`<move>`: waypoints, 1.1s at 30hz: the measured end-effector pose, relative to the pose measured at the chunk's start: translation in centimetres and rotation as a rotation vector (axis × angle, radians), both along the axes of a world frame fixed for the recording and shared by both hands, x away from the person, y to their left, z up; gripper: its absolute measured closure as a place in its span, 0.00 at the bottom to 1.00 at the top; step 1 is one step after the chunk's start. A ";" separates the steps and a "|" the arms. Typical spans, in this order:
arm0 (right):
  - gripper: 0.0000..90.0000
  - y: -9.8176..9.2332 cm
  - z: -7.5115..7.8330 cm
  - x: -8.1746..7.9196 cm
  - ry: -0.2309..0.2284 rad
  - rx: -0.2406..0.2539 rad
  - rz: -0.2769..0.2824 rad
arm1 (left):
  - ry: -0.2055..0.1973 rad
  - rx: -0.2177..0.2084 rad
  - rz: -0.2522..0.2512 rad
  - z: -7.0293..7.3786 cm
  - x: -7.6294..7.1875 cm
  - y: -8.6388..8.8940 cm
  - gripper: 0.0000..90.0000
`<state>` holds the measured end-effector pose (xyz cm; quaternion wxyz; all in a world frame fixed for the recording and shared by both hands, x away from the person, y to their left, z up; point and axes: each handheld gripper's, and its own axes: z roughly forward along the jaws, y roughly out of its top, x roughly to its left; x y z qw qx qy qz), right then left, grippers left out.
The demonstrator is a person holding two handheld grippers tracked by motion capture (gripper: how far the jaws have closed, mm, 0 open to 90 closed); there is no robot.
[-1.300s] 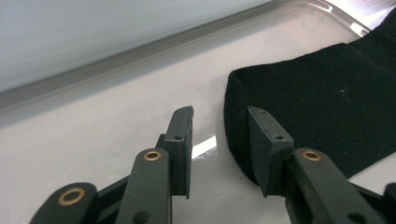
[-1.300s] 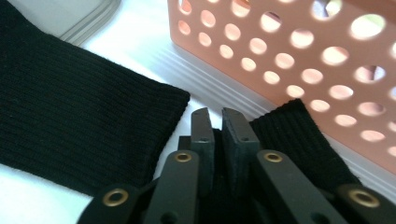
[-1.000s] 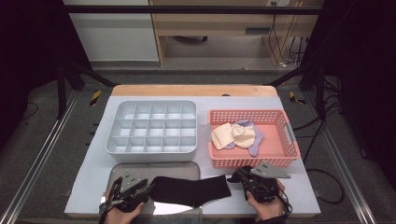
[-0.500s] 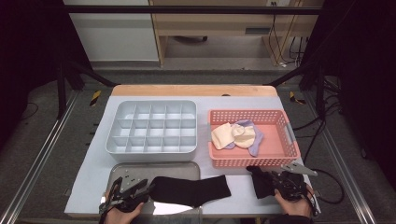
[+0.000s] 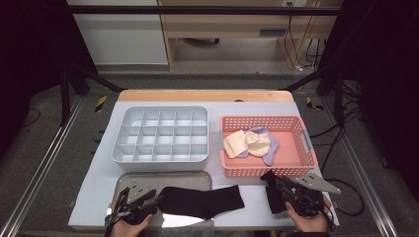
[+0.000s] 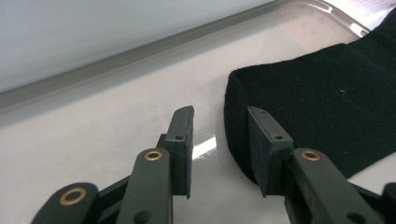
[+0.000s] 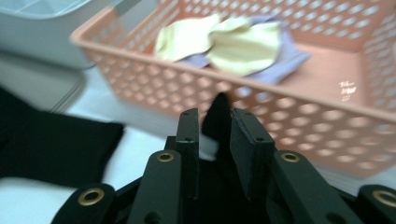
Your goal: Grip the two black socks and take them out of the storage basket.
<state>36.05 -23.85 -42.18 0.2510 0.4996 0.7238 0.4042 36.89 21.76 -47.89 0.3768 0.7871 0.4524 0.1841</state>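
High view: a black sock (image 5: 202,201) lies flat and stretched out at the front of the table (image 5: 96,197), its left part on a shallow grey tray (image 5: 163,178) and its right end on the bare table. The left gripper (image 5: 156,200) sits at the sock's left end. In the left gripper view its jaws stand moderately apart with nothing between them but the shiny tray floor, and the sock's folded edge lies just beside and behind the right-hand jaw. The right gripper (image 5: 284,191) is near the pink basket (image 5: 267,121) with a second black sock (image 5: 272,202) bunched at its tip. In the right gripper view that dark cloth (image 7: 217,116) stands up in the gap and seems to touch both pads, though these jaws have just been opening, so the hold looks loose. Both socks should handle as light, limp knit. They will fold, sag and drag rather than keep any shape, and they will not break. The smooth tray probably lets the flat sock slide when it is nudged. A sound hold would be a pinch through both layers at the cuff edge nearest the left gripper, with one jaw slipped under the edge. A hold at one end will leave the rest hanging. A grey divided box (image 5: 160,160) stands behind the tray.
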 end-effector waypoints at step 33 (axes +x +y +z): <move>0.95 5.9 -1.5 1.9 0.087 0.151 0.236 | -0.002 0.002 -0.001 0.0 0.0 0.0 0.70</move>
